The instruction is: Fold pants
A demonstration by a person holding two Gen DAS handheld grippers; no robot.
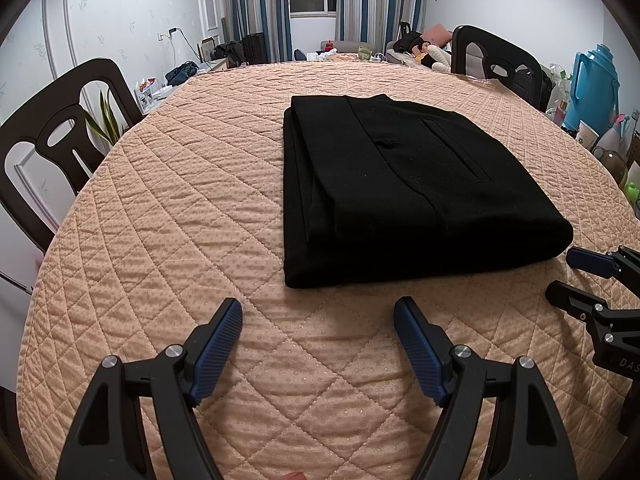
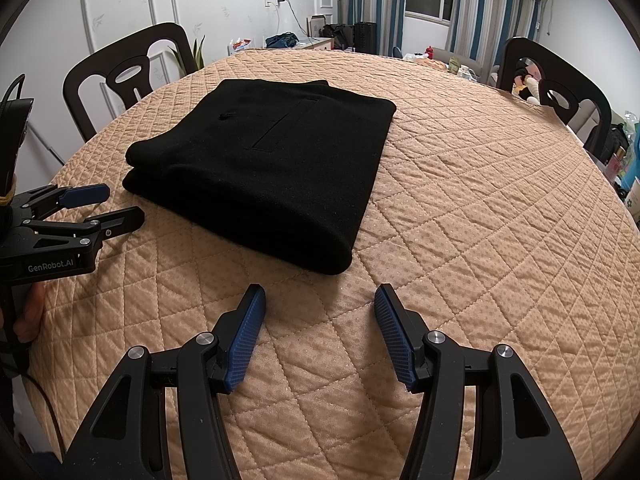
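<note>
Black pants (image 1: 400, 184) lie folded into a thick rectangle on the peach quilted table cover (image 1: 168, 208), a back pocket slit facing up. In the right wrist view the same pants (image 2: 272, 168) sit left of centre. My left gripper (image 1: 318, 310) stands open just short of the near edge of the pants, nothing between its blue pads. My right gripper (image 2: 320, 296) is open too, near the pants' front corner, holding nothing. Each gripper shows at the edge of the other's view: the right gripper (image 1: 560, 272), the left gripper (image 2: 124, 202).
Dark wooden chairs (image 1: 60, 128) (image 1: 496, 60) stand around the round table. A teal thermos (image 1: 592, 88) and bottles crowd the far right. A hand (image 2: 30, 312) holds the left gripper's handle, with a cable beside it. Bare quilt (image 2: 500, 200) spreads right of the pants.
</note>
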